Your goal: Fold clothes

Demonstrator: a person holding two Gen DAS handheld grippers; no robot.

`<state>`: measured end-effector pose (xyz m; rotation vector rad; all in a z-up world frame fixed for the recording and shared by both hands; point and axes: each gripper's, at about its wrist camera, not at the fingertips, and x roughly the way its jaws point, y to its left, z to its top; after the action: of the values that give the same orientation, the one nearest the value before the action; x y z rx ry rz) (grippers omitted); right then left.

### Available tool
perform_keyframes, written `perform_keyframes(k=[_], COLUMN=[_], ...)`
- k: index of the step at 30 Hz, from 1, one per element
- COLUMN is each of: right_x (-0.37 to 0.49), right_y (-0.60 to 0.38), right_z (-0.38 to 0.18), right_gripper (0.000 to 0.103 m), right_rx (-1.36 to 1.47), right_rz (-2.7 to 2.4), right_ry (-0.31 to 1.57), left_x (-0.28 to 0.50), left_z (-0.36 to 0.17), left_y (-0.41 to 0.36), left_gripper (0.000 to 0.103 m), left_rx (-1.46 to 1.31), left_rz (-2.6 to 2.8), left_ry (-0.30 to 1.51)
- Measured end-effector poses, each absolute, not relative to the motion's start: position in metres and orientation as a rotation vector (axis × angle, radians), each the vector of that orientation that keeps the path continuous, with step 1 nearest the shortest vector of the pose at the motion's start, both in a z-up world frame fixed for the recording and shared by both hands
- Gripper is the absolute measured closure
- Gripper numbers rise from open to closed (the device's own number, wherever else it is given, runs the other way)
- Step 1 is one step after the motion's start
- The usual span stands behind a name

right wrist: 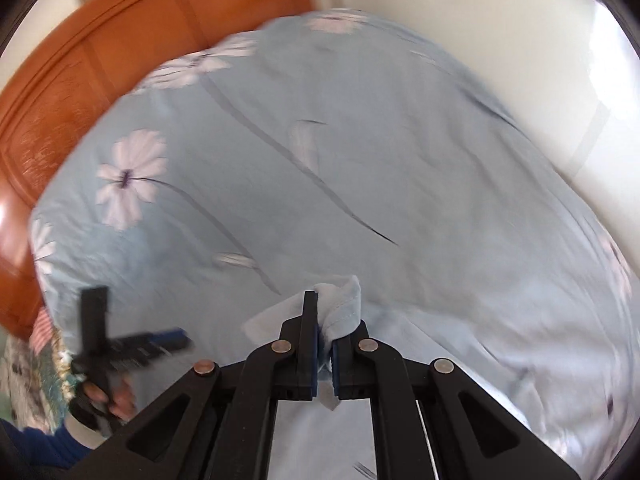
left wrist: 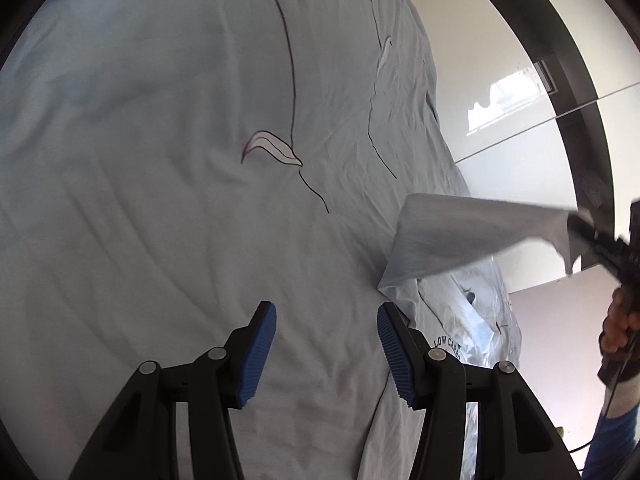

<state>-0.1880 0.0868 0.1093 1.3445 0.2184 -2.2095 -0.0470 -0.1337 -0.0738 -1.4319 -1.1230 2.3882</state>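
Right wrist view: pale blue garment (right wrist: 340, 300) is being pinched by the closed right gripper (right wrist: 325, 344).
Left gripper (left wrist: 326, 354), at 6 o'clock, is being held half-open, empty, above the bed (left wrist: 160, 160).

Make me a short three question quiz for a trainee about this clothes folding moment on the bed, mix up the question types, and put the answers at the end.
1. True or false: the right gripper is shut on a fold of the pale blue garment.
2. Multiple choice: between the pads of the left gripper there is: A) a sleeve, B) nothing gripped, only the floral bedsheet behind them, C) a pillow.
3. Short answer: what stands at the far end of the bed in the right wrist view?

Key:
1. True; cloth bunches out between its closed pads.
2. B.
3. An orange-brown wooden headboard.
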Motion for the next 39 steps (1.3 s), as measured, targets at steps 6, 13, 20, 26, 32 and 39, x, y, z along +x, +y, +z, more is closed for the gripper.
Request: perform_keyframes(k=[6, 13, 20, 26, 32, 39], right_x=[-0.176, -0.176, -0.168, -0.165, -0.168, -0.176], right_y=[0.217, 0.327, 0.375, 0.385, 0.400, 0.410], right_z=[0.094, -0.014, -0.056, -0.061, -0.065, -0.090], right_gripper=[0.098, 0.098, 0.098, 0.098, 0.098, 0.098], right_rx=[1.441, 1.768, 1.836, 1.800, 1.791, 1.885], right_rz=[-2.412, -2.474, -2.471, -2.452, -2.459, -2.395], right_ry=[0.157, -0.043, -0.200, -0.223, -0.256, -0.299], left_x=[-0.061, -0.093, -0.171, -0.242, -0.272, -0.285], left_z=[-0.071, -0.064, -0.076, -0.101, -0.125, -0.131], left_y=[-0.101, -0.032, 0.014, 0.050, 0.071, 0.092], left_gripper=[0.045, 0.044, 0.044, 0.046, 0.046, 0.047], left_rx=[-1.478, -1.523, -1.489, -1.594, -1.676, -1.695], left_rz=[2.368, 2.320, 2.194, 2.213, 2.315, 2.397], left_ry=[-1.024, -0.787, -0.819, -0.762, -0.600, -0.372])
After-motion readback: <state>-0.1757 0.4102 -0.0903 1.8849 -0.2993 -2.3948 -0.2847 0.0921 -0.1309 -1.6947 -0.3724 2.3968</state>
